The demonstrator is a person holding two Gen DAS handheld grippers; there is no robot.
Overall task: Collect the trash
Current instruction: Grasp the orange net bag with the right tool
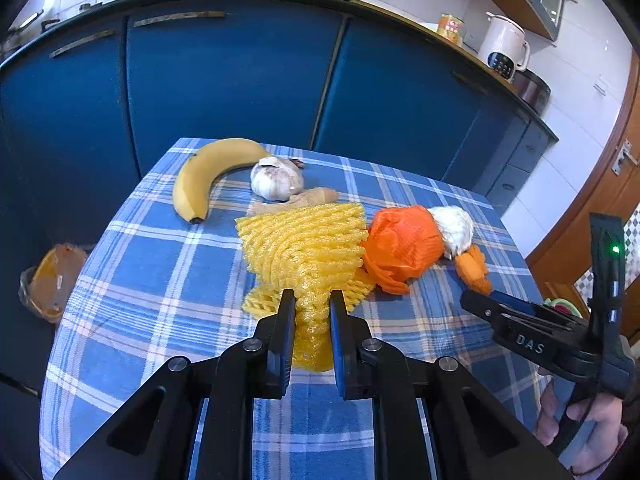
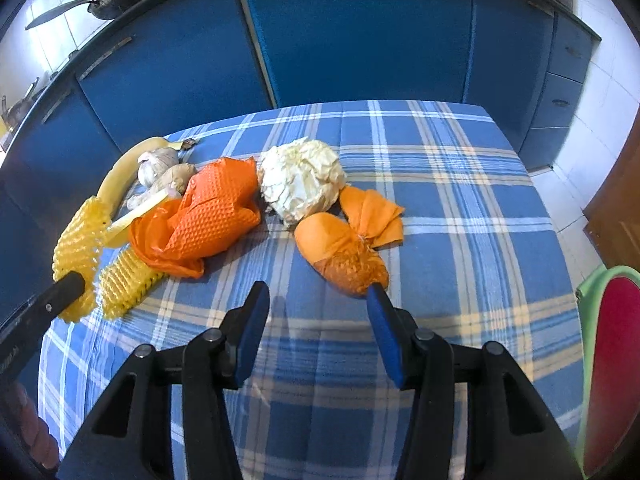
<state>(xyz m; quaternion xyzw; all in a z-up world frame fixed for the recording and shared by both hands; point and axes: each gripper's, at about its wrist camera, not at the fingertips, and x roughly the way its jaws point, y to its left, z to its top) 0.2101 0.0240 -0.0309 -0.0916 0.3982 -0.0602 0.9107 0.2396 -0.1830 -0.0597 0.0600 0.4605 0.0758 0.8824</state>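
We are reading just one clear word: white letters "DAS" on the black body of the right gripper (image 1: pixel 476 300), which is showing at about four o'clock in the left wrist view. At one o'clock in that view, a can (image 1: pixel 451 27) on the counter is carrying a red label, but its print is blurring too much to read.

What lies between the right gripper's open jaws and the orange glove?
Only bare checked tablecloth. In the right wrist view, the right gripper stands open over cloth, with the orange glove beyond its left finger and nothing lying on the stretch between.
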